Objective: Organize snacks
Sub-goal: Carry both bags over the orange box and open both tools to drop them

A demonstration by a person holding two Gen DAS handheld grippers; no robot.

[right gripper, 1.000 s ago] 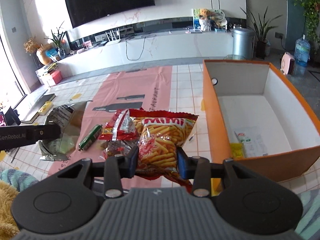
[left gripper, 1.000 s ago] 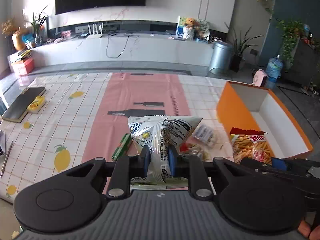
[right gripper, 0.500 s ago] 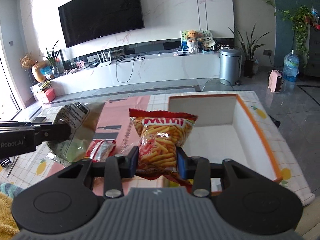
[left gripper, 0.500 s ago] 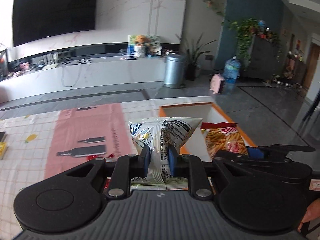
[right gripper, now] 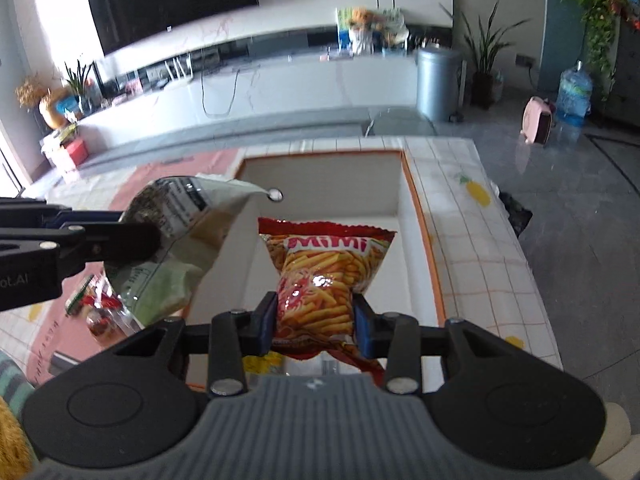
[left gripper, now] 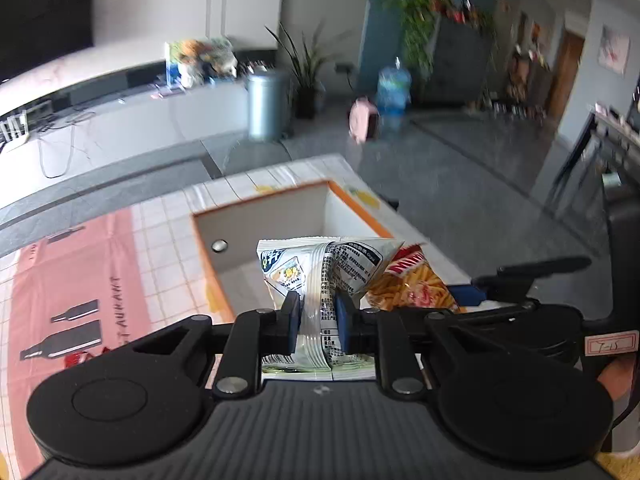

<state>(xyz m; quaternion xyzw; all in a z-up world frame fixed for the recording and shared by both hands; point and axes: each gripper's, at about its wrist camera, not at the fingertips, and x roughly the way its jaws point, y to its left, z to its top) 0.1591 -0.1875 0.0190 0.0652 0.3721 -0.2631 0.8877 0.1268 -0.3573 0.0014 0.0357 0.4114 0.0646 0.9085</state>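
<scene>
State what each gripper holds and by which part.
The left gripper pinches the white snack bag near its bottom edge. The right gripper pinches the red MiMi bag across its lower half.

Orange box on tiled table

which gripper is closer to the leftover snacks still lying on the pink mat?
Left. The left gripper, shut on the white snack bag, hangs just above the leftover snacks. The right gripper, holding the Mimi bag, sits further right over the orange box.
</scene>
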